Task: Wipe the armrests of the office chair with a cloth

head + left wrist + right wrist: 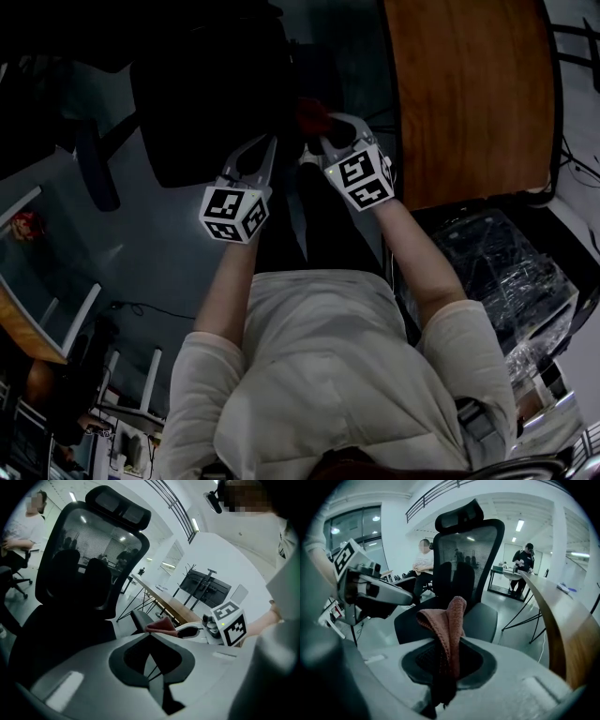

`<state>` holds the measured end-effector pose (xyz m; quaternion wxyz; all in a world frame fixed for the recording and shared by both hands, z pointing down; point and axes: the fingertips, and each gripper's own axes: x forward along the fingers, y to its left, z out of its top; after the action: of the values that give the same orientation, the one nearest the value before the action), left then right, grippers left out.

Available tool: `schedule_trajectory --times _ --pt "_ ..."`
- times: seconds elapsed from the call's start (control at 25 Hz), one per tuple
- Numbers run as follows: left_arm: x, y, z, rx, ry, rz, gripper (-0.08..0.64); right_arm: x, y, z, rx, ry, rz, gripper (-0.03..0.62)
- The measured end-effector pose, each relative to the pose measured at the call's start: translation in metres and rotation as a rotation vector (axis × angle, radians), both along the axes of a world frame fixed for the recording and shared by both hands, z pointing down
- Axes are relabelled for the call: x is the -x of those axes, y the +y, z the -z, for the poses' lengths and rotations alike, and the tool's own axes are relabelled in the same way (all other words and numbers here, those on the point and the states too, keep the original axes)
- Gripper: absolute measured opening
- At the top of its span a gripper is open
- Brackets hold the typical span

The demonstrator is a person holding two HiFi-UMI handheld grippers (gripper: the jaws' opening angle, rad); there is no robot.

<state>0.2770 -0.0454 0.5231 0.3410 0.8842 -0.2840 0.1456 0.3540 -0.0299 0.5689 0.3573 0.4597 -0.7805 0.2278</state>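
A black mesh-back office chair stands in front of me, its seat facing my grippers. My right gripper is shut on a folded reddish-brown cloth, which sticks up out of the jaws. In the left gripper view the cloth sits right by the chair's near armrest; whether they touch cannot be told. My left gripper is shut with nothing in it, held just left of the right gripper. The chair's other armrest lies far left in the head view.
A long wooden table runs along the right, close to the chair. A black crate with plastic stands below it. People sit and stand in the background. Open grey floor lies to the left.
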Motion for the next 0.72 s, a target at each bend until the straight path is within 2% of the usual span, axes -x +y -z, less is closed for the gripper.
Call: schedule_trajectory --times 0.28,0.4,0.48,0.56,0.72 --pt "-0.017 0.028 -0.005 -0.005 0.0 -0.128 0.017 0.016 0.064 -0.003 0.084 -0.038 -0.037 0.048" --pt "-0.023 0.035 -0.005 -0.008 0.002 -0.156 0.017 0.015 0.079 -0.001 0.118 -0.06 -0.097 0.048" --pt "-0.027 0.037 -0.006 -0.009 0.002 -0.176 0.017 0.005 0.078 0.007 0.1 -0.075 -0.173 0.048" --pt "-0.034 0.037 -0.009 -0.01 0.0 -0.199 0.017 -0.018 0.066 0.013 0.059 -0.048 -0.266 0.048" --pt "-0.048 0.041 -0.024 -0.002 -0.029 -0.235 0.017 -0.061 0.018 0.019 -0.035 -0.004 -0.403 0.048"
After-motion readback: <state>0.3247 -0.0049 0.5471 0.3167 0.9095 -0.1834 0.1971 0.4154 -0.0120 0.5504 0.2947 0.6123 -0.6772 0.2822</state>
